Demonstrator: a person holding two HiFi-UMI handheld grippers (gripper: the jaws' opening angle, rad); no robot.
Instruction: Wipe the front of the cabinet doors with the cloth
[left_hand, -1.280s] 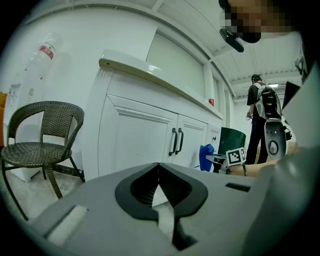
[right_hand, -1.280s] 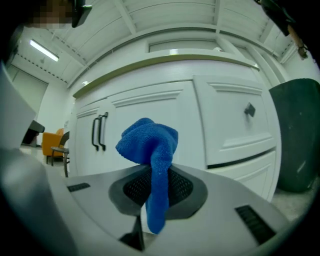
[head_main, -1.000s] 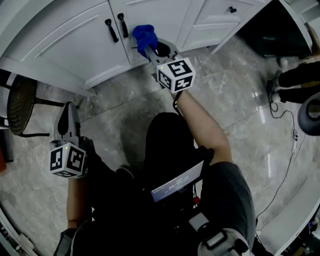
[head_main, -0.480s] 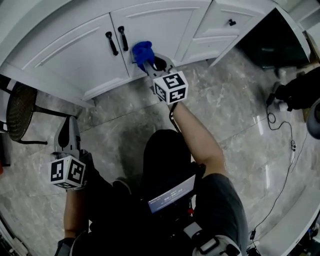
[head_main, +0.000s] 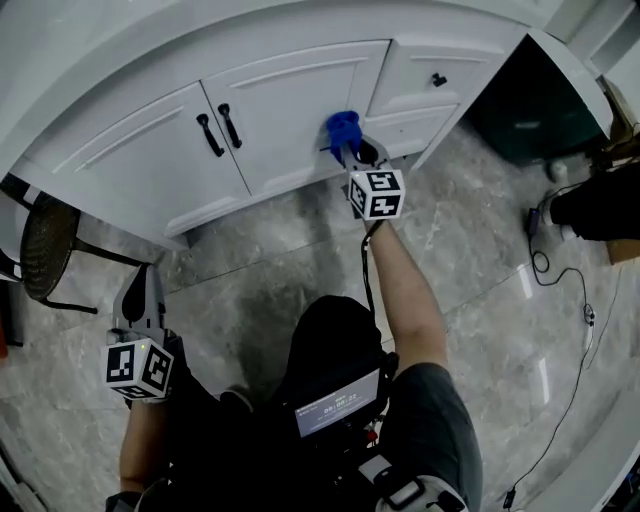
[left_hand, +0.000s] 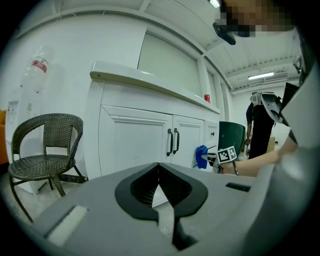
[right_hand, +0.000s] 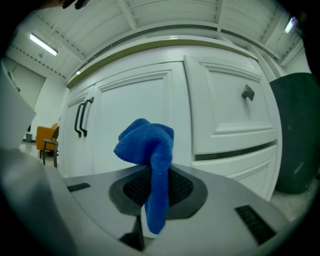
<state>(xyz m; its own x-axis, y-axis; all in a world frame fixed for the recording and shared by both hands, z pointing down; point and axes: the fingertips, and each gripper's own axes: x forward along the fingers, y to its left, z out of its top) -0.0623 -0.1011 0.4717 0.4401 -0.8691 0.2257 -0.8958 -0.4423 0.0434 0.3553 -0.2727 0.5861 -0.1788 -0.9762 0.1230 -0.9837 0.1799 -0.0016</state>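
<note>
Two grippers, one job: right gripper (head_main: 352, 151) clamped on blue cloth (head_main: 342, 126) at 12 o'clock against the door (head_main: 290, 105), left gripper (head_main: 140, 285) at 8 o'clock, jaws together and empty. Soft, light and limp by the look of it, best pinched at a bunched fold with a loose wad left forward. Shifted rightward since half a second ago, from beside the handles (head_main: 220, 130) toward the drawers (head_main: 425, 85).

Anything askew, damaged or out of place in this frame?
Nothing stands out. The cabinet doors are shut and sit level. The right gripper grips the bunched blue cloth at the right-hand door. The left gripper is shut and empty.
</note>
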